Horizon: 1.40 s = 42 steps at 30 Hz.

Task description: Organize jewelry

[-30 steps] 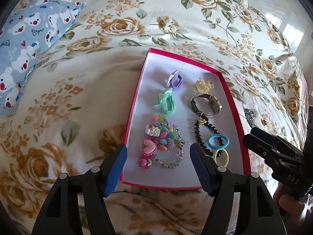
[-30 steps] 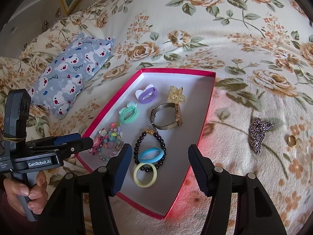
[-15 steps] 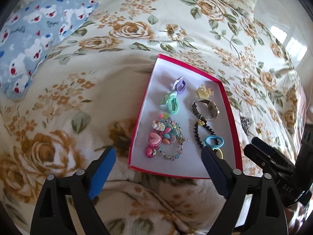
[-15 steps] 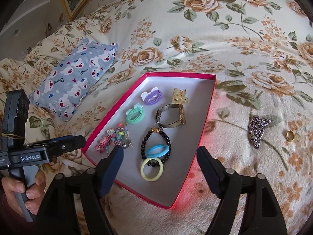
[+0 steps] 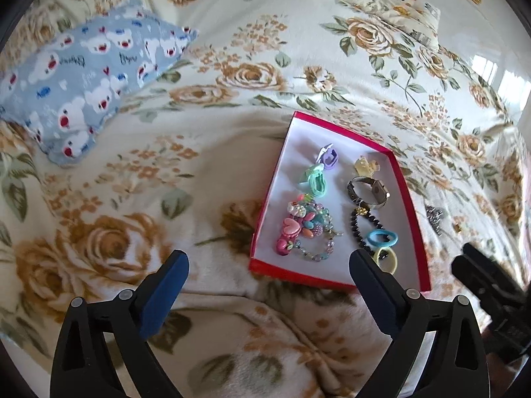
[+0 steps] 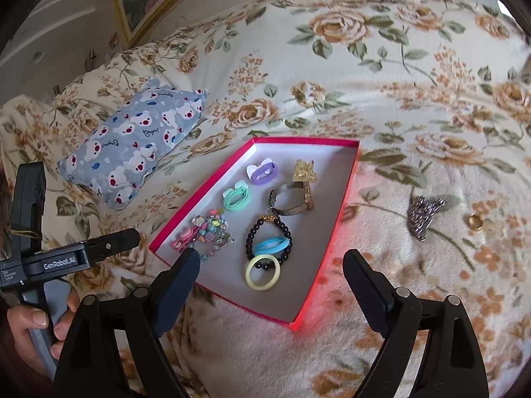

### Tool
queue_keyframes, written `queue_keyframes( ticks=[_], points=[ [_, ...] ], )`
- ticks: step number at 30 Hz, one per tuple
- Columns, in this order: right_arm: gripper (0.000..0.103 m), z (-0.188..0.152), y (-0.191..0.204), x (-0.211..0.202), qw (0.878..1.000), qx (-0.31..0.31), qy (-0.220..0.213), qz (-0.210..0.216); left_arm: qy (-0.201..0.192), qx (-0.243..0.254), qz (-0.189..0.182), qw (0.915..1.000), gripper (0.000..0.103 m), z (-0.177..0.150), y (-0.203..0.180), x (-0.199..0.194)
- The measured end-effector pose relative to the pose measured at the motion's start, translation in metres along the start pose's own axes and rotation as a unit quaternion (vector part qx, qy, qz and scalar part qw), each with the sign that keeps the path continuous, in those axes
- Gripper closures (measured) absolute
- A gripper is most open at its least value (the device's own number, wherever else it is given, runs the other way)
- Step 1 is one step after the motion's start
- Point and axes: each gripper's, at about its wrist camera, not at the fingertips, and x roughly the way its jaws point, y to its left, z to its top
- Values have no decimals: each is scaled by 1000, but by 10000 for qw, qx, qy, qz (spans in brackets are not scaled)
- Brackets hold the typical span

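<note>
A red-rimmed white tray (image 5: 411, 205) (image 6: 345, 195) lies on the floral bedspread and holds several pieces: a watch (image 5: 368, 190) (image 6: 293, 197), a black bead bracelet (image 6: 268, 232), a colourful charm bracelet (image 5: 303, 229) (image 6: 205, 232), blue (image 6: 272, 244) and yellow (image 6: 263, 272) hair ties, and small clips. A silver chain (image 6: 423, 212) and a gold ring (image 6: 475, 221) lie on the bedspread right of the tray. My left gripper (image 5: 268, 267) hovers before the tray's near edge, its jaws opening, nothing between them. My right gripper (image 6: 271, 267) hangs over the tray's near corner, jaws opening, empty.
A blue pillow (image 5: 83, 76) (image 6: 132, 139) printed with bears rests at the left. A floral pillow (image 5: 385, 3) lies at the back, beside a gold picture frame (image 6: 132, 6). A hand (image 6: 30, 325) grips the left tool's handle. Bedspread folds bunch up near me.
Both grippers have drawn back from the tray and risen a little, and both sets of jaws have spread much wider. The tray's contents have not moved.
</note>
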Motion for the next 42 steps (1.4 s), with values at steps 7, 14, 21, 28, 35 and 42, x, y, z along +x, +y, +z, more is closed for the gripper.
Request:
queue_keyframes(
  ticks=[7,14,21,28,35,42],
  points=[
    [3,5,11,-20,9987,-468,-92,-201,-201,466,139,9986,1,-15,-19,-25],
    [0,38,18,-48,9957,-810,-344,-289,-576,923,195,9939,1,-3,-32,-58],
    [0,31,17,-41,9968,-660,-374,-250,-517,992,423,9928,1,-12,-37,-42],
    [0,5,10,-14,9985,-465,-30,-270,-335,936,502,9938,1,-15,-40,-22],
    [0,-5,5,-8,9988,-385,49,-311,-331,942,565,9934,1,-17,-39,-18],
    [0,-9,5,-5,9985,-417,88,-349,-391,1037,621,9919,1,-25,-40,-19]
  ],
)
